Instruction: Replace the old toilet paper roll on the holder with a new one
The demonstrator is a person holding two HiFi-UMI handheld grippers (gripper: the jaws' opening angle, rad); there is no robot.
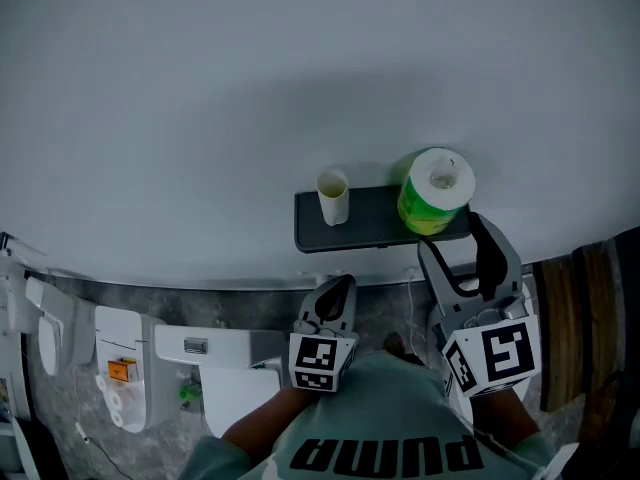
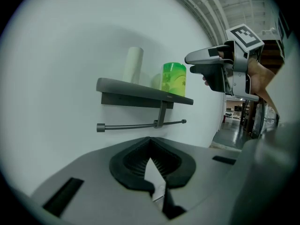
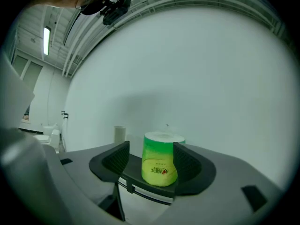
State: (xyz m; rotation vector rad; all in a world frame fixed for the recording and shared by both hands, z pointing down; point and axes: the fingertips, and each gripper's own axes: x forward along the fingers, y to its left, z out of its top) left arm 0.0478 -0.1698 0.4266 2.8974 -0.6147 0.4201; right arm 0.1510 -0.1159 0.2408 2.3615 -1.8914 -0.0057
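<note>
The new roll in its green wrapper stands upright, long axis vertical, at the right end of the shelf. It's dead ahead of the right tool, whose jaws are spread with the roll framed between them but not pinched. That's clearly the nearer hand. The left tool sits lower centre, jaws together and empty. The holder bar under the shelf looks bare. Count: one new roll, one cardboard tube left of it, two tools.

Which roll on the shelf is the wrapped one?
The green-wrapped roll at the shelf's right end; the other, to its left, is a bare thin tube.
</note>
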